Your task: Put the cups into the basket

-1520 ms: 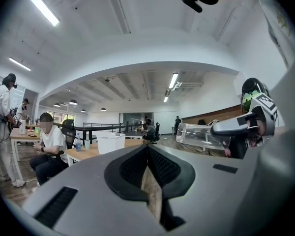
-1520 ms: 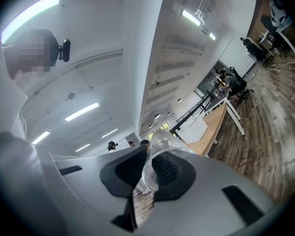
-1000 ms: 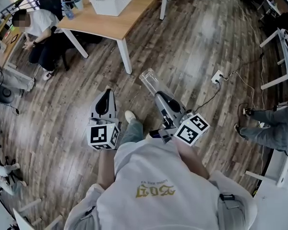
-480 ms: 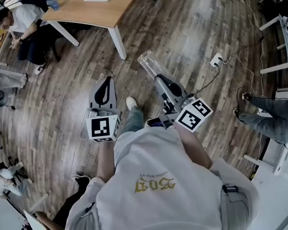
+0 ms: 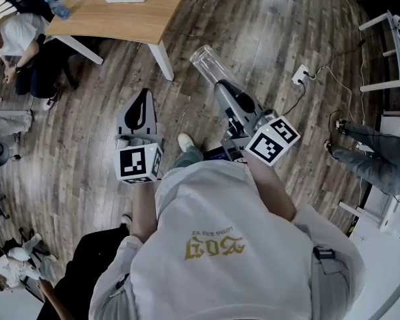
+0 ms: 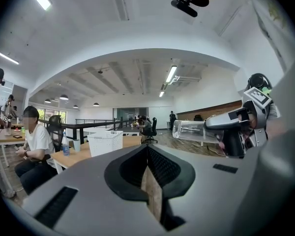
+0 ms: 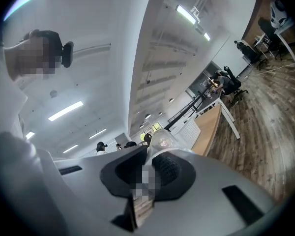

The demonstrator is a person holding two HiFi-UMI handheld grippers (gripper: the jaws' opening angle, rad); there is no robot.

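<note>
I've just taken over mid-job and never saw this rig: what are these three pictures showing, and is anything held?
No robot here: a person holds a hand-held gripper in each hand. One picture looks down from a camera on the person's head; the other two look along each gripper's jaws. The right hand-held gripper is shut on a clear cup. The left hand-held gripper is shut and empty. The white basket stands on a wooden table ahead, across the wood floor.
</note>
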